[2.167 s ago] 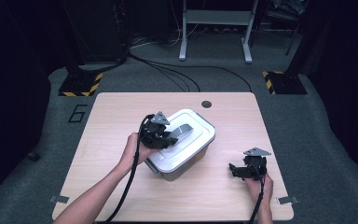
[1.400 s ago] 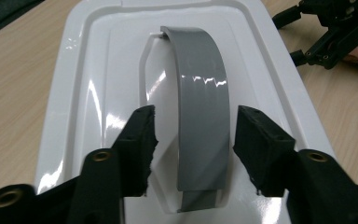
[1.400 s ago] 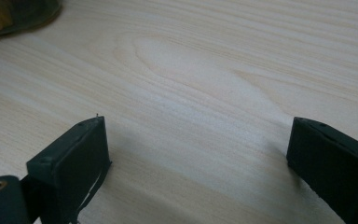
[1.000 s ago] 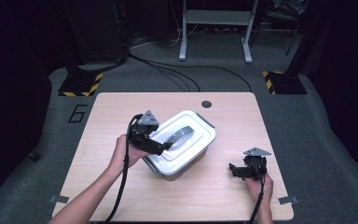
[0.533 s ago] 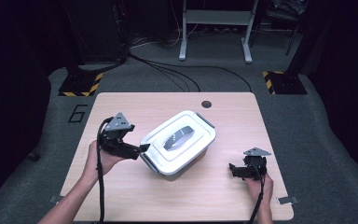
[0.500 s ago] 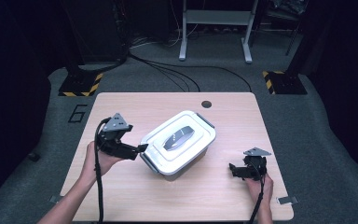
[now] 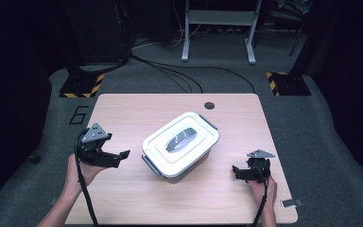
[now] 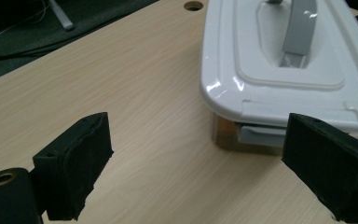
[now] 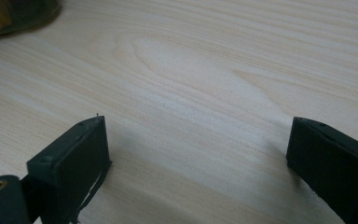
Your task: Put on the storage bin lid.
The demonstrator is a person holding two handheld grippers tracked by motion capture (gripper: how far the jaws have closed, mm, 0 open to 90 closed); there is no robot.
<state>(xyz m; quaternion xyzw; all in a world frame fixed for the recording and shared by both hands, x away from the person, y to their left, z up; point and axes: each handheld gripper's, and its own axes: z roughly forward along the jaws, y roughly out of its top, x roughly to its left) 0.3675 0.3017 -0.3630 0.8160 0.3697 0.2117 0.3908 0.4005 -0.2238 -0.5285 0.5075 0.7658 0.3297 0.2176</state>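
Observation:
A white lidded plastic box (image 7: 180, 144) with a grey handle stands in the middle of the wooden table (image 7: 137, 113). My left gripper (image 7: 123, 158) is to the left of the box and apart from it, pointing toward it. Its jaws have just been opening and are open with nothing between them. In the left gripper view the box (image 8: 289, 60) lies ahead and to the right of the left gripper (image 8: 200, 172), with a grey latch under the lid's near edge. My right gripper (image 7: 237, 171) rests low near the table's front right, open over bare wood (image 9: 196, 163).
A round cable hole (image 7: 210, 105) sits near the table's far edge. Behind the table are floor cables, a metal stand and black-and-yellow striped feet (image 7: 81, 87). A strip of tape (image 7: 288, 202) marks the front right corner. Bare wood lies between each gripper and the box.
My left gripper has drawn away from the box's lid and moved left across the table, ending clear of the box. The right gripper has stayed where it was.

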